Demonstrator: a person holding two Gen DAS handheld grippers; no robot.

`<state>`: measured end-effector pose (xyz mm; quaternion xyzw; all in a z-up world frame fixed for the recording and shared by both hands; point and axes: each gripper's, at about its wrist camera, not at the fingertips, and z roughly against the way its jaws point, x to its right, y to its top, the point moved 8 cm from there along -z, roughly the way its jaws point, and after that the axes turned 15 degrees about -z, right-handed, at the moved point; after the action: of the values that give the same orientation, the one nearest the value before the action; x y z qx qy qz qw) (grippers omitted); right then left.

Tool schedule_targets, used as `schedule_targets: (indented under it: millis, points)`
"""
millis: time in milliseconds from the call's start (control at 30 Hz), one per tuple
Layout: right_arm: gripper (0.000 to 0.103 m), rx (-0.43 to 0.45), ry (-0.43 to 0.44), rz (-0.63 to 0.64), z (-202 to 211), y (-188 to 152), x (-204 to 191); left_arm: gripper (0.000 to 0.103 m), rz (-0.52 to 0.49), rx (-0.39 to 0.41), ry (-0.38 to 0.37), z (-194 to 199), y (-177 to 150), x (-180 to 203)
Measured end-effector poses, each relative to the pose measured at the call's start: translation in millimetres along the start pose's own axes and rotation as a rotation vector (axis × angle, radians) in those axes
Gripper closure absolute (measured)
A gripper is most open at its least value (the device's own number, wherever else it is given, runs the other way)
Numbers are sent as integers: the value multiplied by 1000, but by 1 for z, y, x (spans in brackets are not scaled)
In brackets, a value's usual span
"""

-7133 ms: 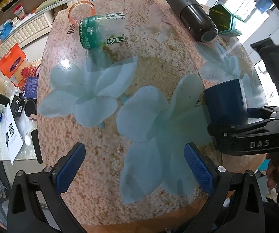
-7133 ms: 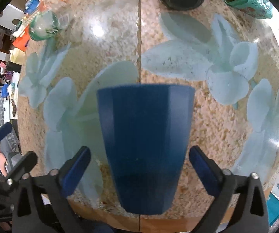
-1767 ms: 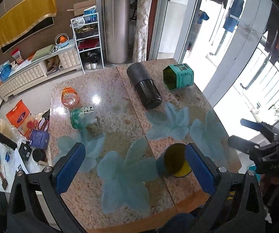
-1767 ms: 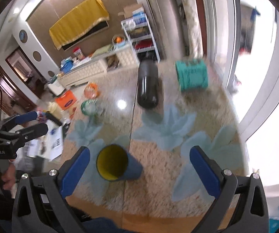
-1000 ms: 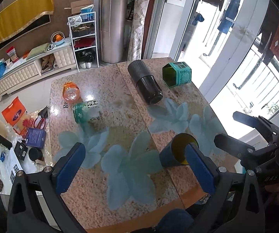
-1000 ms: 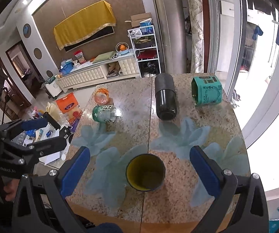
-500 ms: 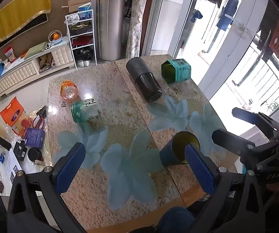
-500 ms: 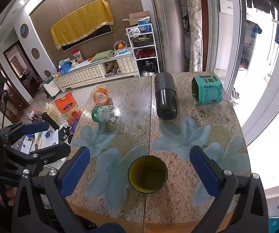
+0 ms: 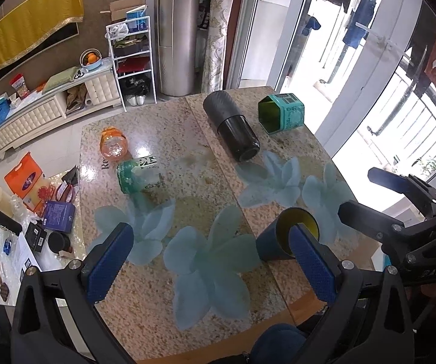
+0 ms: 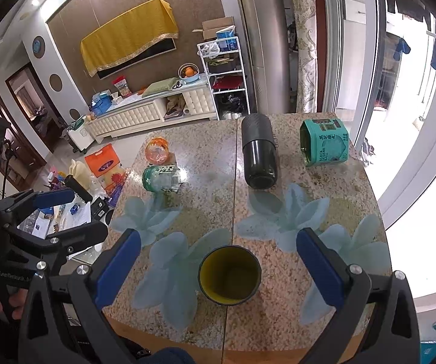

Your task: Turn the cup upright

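Note:
A dark blue cup with a yellow inside stands upright, mouth up, near the front edge of the speckled table. It also shows in the left wrist view, partly behind my left gripper's right finger. My right gripper is open and empty, held high above the cup. My left gripper is open and empty, held high over the table's front left. Each gripper shows at the edge of the other's view.
A black cylinder, a teal tin, a green-capped clear jar and an orange jar lie on their sides at the back of the table. Clutter covers the floor at left. A glass door is at right.
Seven seconds ago the cup stood mouth down between my right gripper's fingers. Now it stands mouth up and both grippers have risen far above the table. In the last second little has moved.

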<state>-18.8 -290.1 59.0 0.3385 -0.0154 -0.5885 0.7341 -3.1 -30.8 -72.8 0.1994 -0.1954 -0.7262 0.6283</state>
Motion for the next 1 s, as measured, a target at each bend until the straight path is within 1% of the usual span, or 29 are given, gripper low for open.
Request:
schedule_targets:
  millis: [1000]
  points:
    - [0, -13, 1, -5, -2, 2, 2, 0, -2, -1, -7, -4, 0, 0]
